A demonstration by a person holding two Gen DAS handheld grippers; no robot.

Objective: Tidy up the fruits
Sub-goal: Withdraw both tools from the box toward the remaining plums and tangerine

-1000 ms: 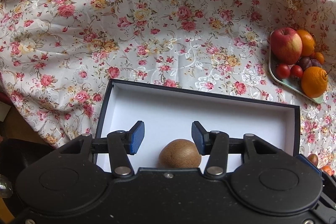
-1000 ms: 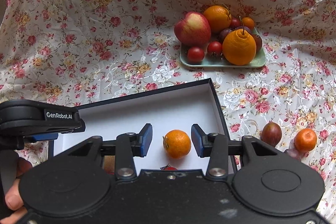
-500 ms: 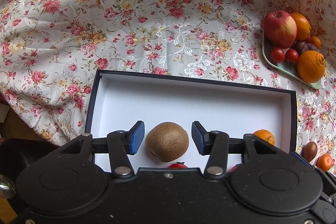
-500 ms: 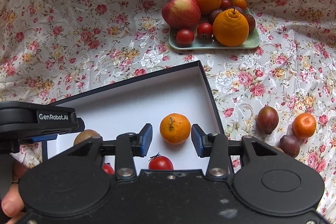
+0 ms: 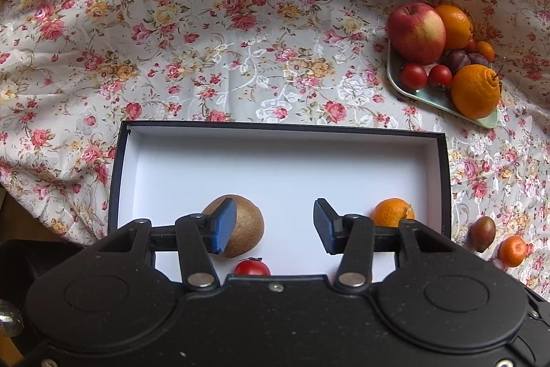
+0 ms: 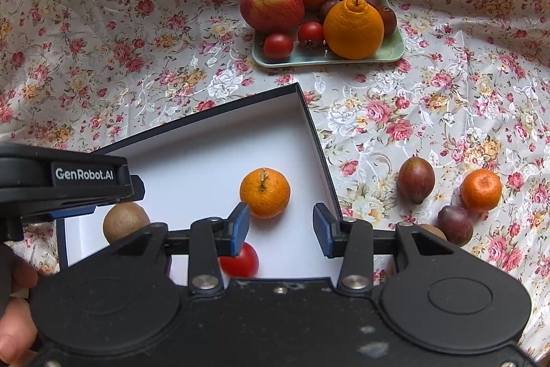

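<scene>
We hold both tongs above the white-lined box [image 5: 443,181], each with its jaws apart and gripping nothing. Under our left gripper [image 5: 275,226] the kiwi [image 5: 245,229] lies on the box floor, behind the left pad. Under our right gripper [image 6: 280,229] the mandarin [image 6: 264,192] sits just beyond the left pad, a cherry tomato [image 6: 242,262] nearer us.

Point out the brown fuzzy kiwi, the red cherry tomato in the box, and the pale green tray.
Brown fuzzy kiwi [image 5: 245,229]: left wrist view, right flank.
Red cherry tomato [image 6: 242,260]: right wrist view, centre.
Pale green tray [image 6: 390,50]: right wrist view, bare right corner.
</scene>
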